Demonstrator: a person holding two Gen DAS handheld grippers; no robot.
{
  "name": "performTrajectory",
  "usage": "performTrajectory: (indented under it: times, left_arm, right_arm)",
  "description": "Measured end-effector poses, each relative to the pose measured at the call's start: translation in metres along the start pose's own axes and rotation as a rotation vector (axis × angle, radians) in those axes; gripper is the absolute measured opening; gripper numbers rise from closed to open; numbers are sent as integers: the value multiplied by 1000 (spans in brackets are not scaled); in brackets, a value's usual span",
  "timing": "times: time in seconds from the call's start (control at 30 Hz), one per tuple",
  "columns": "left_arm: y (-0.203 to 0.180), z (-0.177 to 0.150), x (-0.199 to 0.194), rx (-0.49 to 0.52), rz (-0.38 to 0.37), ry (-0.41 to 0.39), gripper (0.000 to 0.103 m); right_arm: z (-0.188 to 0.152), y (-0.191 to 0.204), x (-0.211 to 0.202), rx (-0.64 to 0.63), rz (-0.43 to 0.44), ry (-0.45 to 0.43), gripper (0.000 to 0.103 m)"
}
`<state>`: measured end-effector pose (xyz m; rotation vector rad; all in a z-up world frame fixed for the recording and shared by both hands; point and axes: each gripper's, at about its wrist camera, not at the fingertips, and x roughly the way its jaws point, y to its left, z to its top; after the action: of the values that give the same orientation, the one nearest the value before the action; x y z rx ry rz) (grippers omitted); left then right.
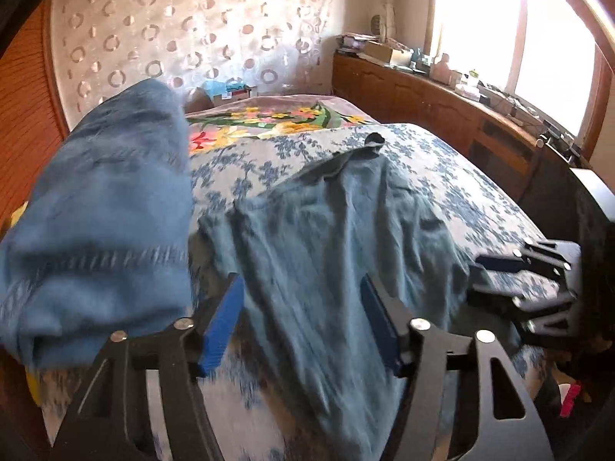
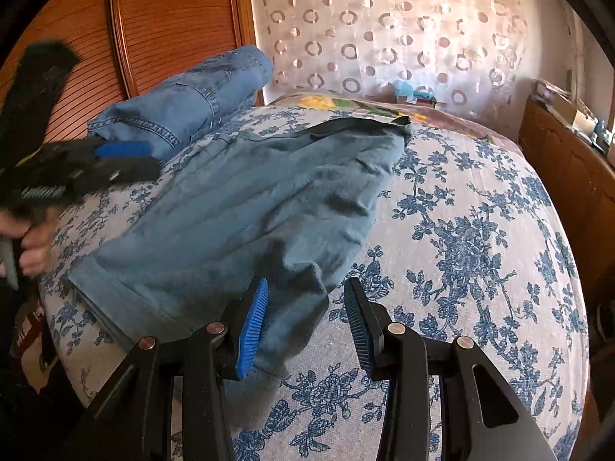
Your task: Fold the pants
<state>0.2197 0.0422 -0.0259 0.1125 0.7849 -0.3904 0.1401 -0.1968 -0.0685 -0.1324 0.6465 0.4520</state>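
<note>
Pants (image 2: pixel 246 207) of teal cloth lie rumpled on the floral bed (image 2: pixel 480 249), unfolded, with the left gripper (image 1: pixel 303 322) and right gripper (image 2: pixel 303 322) both spread open above the near hems, likely poised to pinch them next.

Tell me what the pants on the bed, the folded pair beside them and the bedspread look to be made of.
Pants: soft, thin matte woven cloth, probably cotton; fine wrinkles, limp drape.
Folded pair: denim; faded blue, contrast-stitched seams.
Bedspread: textured woven fabric, seemingly cotton; pebbly weave, blue floral print.
</note>
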Motion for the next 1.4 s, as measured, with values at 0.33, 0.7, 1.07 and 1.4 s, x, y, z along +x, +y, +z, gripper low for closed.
performTrajectory:
  times: [0.33,0.7,1.07,1.4]
  left_arm:
    - [16,29,58,10,68,92,37]
    - [21,41,86,15,119,127,35]
    - [23,44,91,13,153,116,35]
    - [24,43,81,24,237,77,4]
  right_arm:
    - [-4,1,-3,-1,-12,-22,43]
    - [-5,3,-3,-5,-3,-20,43]
    - [-4,4,-3,-5,-2,-19,43]
    - [-5,4,-4,-3,0,-25,43]
